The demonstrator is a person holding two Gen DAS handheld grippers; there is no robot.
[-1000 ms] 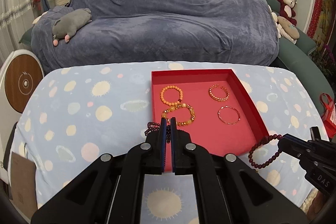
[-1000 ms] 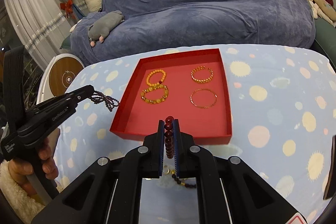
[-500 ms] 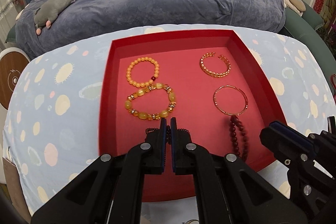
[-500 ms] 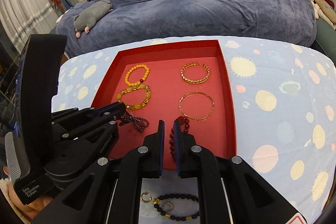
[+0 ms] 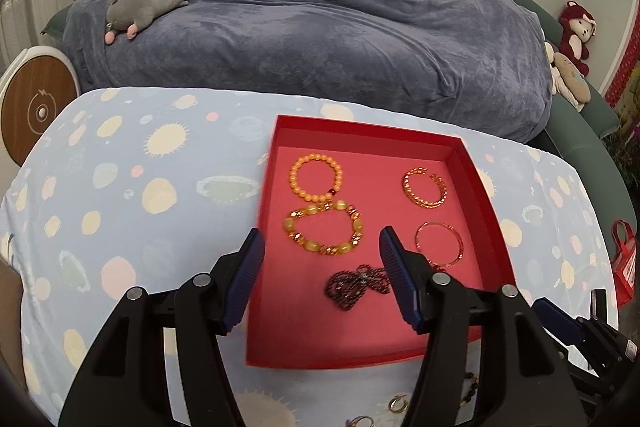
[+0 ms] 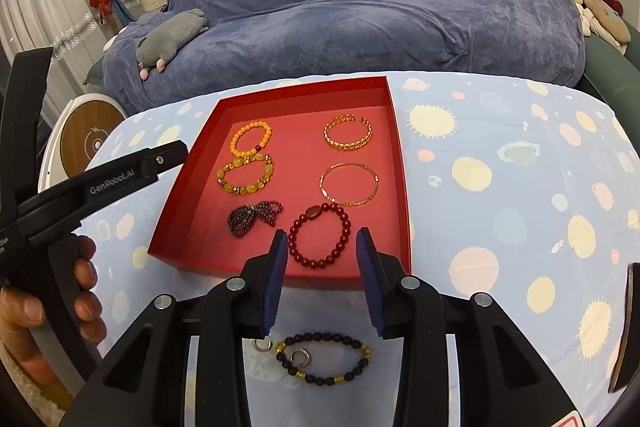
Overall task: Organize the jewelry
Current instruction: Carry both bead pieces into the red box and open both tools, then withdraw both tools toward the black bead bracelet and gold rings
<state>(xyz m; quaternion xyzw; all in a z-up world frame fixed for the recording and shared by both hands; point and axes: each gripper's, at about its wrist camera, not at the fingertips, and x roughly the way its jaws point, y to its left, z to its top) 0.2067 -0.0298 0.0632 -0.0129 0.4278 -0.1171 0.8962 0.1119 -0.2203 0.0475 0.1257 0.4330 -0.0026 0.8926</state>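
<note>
A red tray [image 6: 400,163] [image 5: 486,195] on the spotted cloth holds several bracelets. A dark purple bead strand [image 5: 356,285] [image 6: 252,217] lies bunched in its front left. A dark red bead bracelet [image 6: 320,235] lies in its front right. My left gripper [image 5: 322,253] is open and empty, just above the purple strand. My right gripper [image 6: 322,245] is open and empty, above the red bracelet. Outside the tray, near my right gripper's base, lie a dark bracelet with gold beads [image 6: 324,359] and two small hoop earrings [image 6: 262,345].
An orange bead bracelet [image 6: 250,141], a yellow stone bracelet [image 6: 246,175], a gold chain cuff [image 6: 348,139] and a thin gold bangle [image 6: 348,185] fill the tray's back. A blue-covered sofa [image 6: 360,7] stands behind the table. A round wooden-faced device [image 5: 34,107] is at the left.
Both grippers opened and drew back. The purple strand and the red bracelet dropped from them and now lie in the tray's front.
</note>
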